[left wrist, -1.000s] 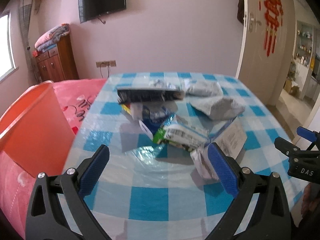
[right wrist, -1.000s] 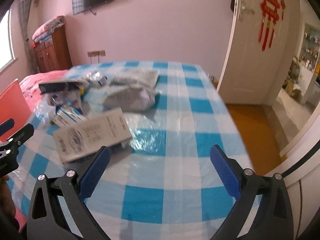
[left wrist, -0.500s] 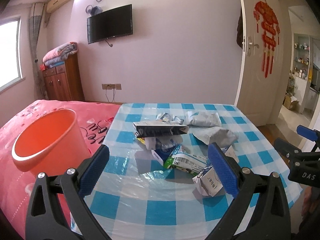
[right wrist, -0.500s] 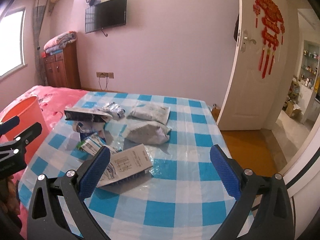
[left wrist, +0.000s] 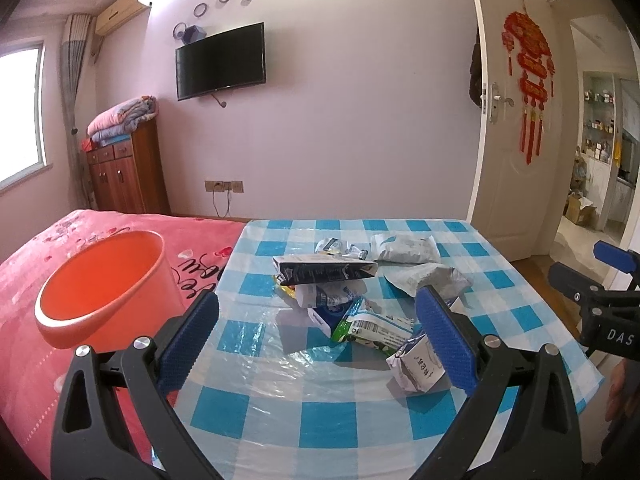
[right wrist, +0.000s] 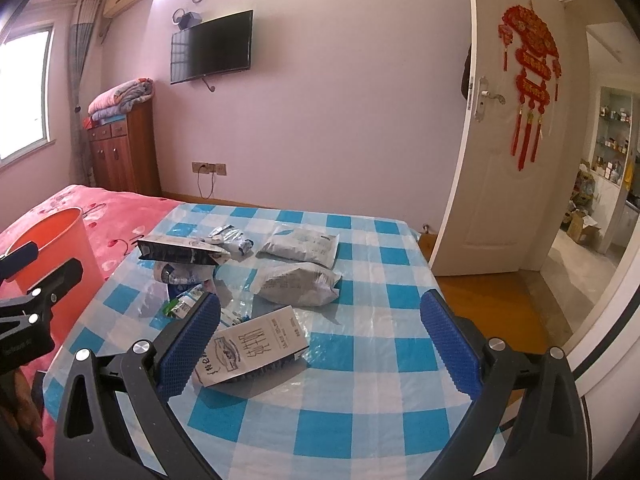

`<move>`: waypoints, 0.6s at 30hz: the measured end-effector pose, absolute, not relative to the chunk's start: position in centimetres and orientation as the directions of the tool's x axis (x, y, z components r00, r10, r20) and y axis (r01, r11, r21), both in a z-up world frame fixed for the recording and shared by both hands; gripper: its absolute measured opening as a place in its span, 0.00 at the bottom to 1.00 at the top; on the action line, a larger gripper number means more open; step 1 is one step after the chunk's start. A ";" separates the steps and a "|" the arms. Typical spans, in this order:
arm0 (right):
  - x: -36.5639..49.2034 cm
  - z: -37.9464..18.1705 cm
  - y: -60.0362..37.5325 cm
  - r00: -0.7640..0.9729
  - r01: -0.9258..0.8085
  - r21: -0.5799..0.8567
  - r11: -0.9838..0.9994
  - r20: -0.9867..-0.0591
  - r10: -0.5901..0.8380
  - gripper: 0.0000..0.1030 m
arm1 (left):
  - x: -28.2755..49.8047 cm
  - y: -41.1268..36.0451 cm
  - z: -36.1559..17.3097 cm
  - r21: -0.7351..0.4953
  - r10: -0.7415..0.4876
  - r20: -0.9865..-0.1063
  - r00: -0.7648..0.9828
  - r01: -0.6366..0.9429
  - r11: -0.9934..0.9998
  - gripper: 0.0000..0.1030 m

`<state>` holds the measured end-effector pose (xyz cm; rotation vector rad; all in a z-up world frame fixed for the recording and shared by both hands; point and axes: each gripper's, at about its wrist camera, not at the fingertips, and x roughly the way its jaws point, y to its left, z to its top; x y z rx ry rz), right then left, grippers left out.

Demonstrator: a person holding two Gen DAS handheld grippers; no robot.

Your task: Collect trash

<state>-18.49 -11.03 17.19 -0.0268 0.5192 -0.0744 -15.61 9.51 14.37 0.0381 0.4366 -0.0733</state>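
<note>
Grippers, left [left wrist: 316, 332] and right [right wrist: 320, 338], I hold wide open and empty above the worktop [right wrist: 360, 420], touching none of the trash [left wrist: 352, 296].

Trash pile [left wrist: 352, 300] on table [left wrist: 280, 412]; bucket [left wrist: 104, 292] left, prob. off-table.

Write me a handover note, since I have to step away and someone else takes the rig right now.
Left hand-held gripper: open, holding nothing, above the near edge of the table.
Right hand-held gripper: open, holding nothing, above the same edge.
Trash: all on the checked cloth in a loose pile, with a dark flattened carton on top, a green wrapper, two grey bags and a white milk carton nearest the right gripper.
Orange bin: left of the table; no trash visible inside.
Done: nothing collected yet.
Left: pick up every piece and drop it in the bin.
</note>
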 end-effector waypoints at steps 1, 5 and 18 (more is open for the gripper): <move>-18.6 17.2 -11.0 0.866 0.066 -0.044 0.997 -0.493 -0.079 0.96 | -15.7 9.5 14.4 0.022 -0.065 -0.425 0.903 0.083 0.996 0.96; -18.7 17.2 -11.1 0.867 0.067 -0.047 0.997 -0.492 -0.082 0.96 | -15.7 9.2 14.4 0.027 -0.070 -0.429 0.901 0.091 0.996 0.96; -18.4 16.7 -11.3 0.859 0.081 -0.062 0.995 -0.502 -0.101 0.96 | -15.5 8.0 14.0 0.058 -0.087 -0.447 0.890 0.126 0.990 0.96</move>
